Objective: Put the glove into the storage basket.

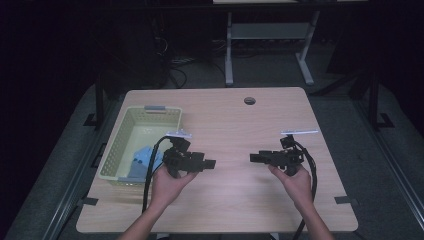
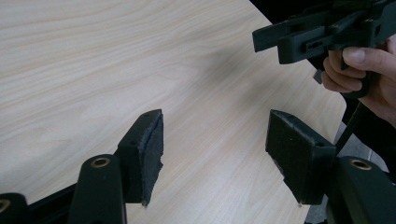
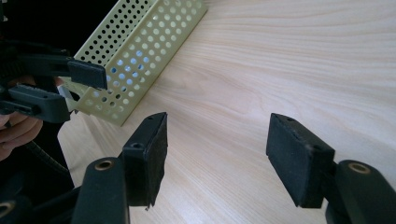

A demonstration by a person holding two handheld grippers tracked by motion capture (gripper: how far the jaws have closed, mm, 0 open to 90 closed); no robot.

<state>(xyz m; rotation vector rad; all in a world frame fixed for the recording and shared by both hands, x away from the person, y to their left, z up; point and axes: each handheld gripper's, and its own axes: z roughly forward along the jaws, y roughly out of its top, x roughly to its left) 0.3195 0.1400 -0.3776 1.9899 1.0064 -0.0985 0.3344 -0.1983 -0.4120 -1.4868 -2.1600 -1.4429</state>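
My left gripper (image 1: 212, 163) is held in a hand over the left middle of the light wood table (image 1: 235, 120), jaws pointing right. My right gripper (image 1: 252, 158) faces it from the right, jaws pointing left, with a gap of bare wood between the two. In the left gripper view my left gripper (image 2: 215, 123) stands open with nothing between its pads, and the right gripper (image 2: 275, 44) shows at the top right in a hand. In the right gripper view my right gripper (image 3: 217, 123) is open and empty too, with the left gripper (image 3: 86, 92) at the left edge.
A pale yellow-green perforated basket (image 1: 150, 112) stands at the table's left side, just behind my left hand; a light blue object (image 1: 142, 160) lies in it. The basket wall (image 3: 140, 56) shows in the right gripper view. A round cable hole (image 1: 249, 100) sits near the far edge.
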